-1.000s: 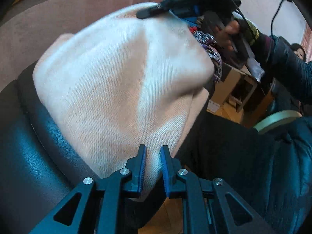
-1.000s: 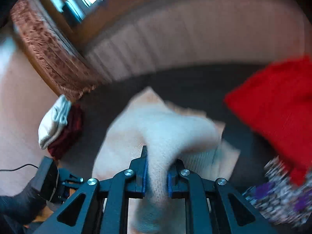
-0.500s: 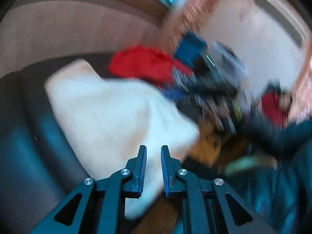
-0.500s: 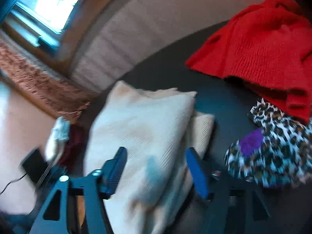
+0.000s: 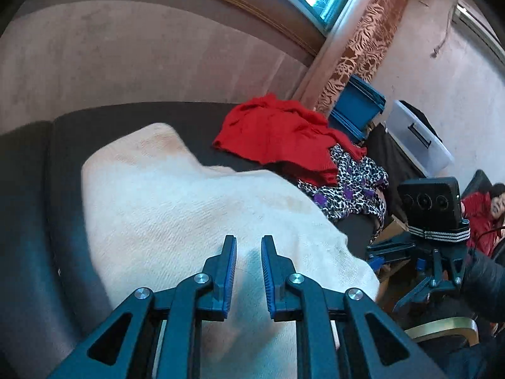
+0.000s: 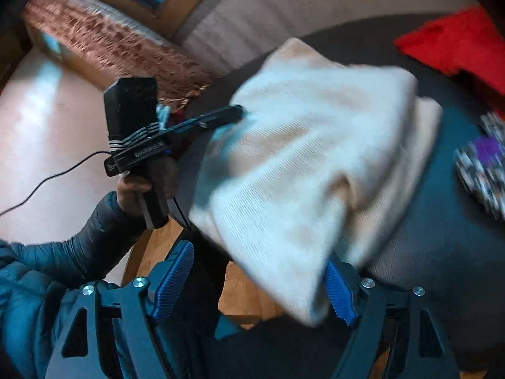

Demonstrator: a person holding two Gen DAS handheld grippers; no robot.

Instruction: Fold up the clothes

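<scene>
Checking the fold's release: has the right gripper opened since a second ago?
Yes. The right gripper was clamped on the cream sweater; now spread wide, nothing pinched.

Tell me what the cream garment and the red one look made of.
Cream garment: a soft knit, possibly wool or cotton, matte, with fine ribbed rows across it. Red garment: also looks knitted, matte and slightly fuzzy, crumpled in loose folds; fibre unclear.

Folded cream ribbed-knit garment (image 6: pixel 309 164): centre frame, lying on dark sofa seat (image 6: pixel 448 240), its near corner overhanging the edge. Right tongs (image 6: pixel 257 281): 6 o'clock, blue pads spread wide, nothing clamped. Left tongs (image 6: pixel 235 112): 10 o'clock, tips at the garment's edge, state unclear. Red knitted garment (image 6: pixel 457 41): 2 o'clock. Leopard-print fabric (image 6: pixel 483 164): 3 o'clock, blurred.
</scene>
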